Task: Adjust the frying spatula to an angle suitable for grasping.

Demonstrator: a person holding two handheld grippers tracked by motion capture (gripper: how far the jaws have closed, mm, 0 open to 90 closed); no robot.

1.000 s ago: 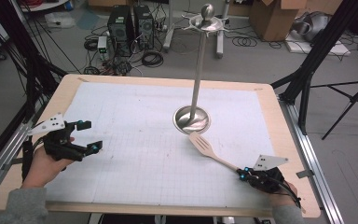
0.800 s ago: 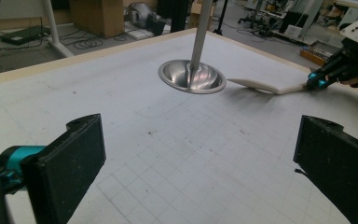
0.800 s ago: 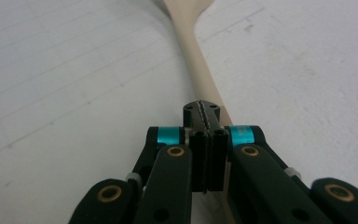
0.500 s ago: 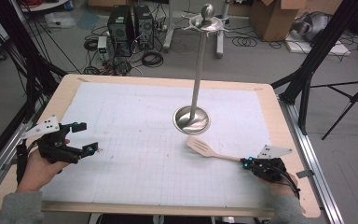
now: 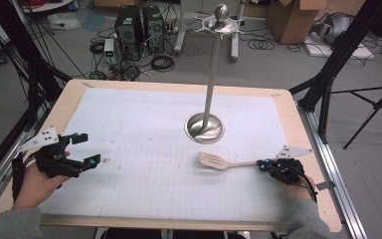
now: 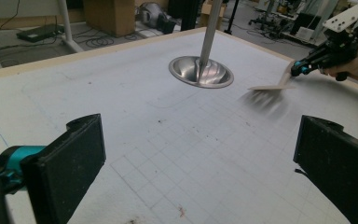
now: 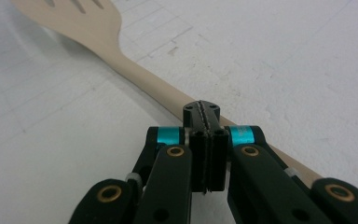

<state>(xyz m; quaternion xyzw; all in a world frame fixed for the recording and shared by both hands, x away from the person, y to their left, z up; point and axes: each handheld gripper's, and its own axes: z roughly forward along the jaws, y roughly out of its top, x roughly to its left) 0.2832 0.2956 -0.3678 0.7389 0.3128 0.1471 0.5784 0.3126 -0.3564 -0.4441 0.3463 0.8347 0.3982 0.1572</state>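
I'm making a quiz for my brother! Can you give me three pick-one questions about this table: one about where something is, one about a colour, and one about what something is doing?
1. Where does the shiny metal stand with the round base sit?
A. on the floor
B. on the white gridded mat
C. in a cardboard box

2. What colour is the slotted wooden spatula?
A. green
B. black
C. pale tan

3. How are the jaws of the left tool?
A. wide open, holding nothing
B. shut on the spatula
C. shut on the stand

Answers:
1 B: the stand's base rests on the mat near the middle of the table.
2 C: it is light bare wood in the high view and the right gripper view.
3 A: the left gripper view shows its black jaws far apart, while the right tool grips the spatula's handle.
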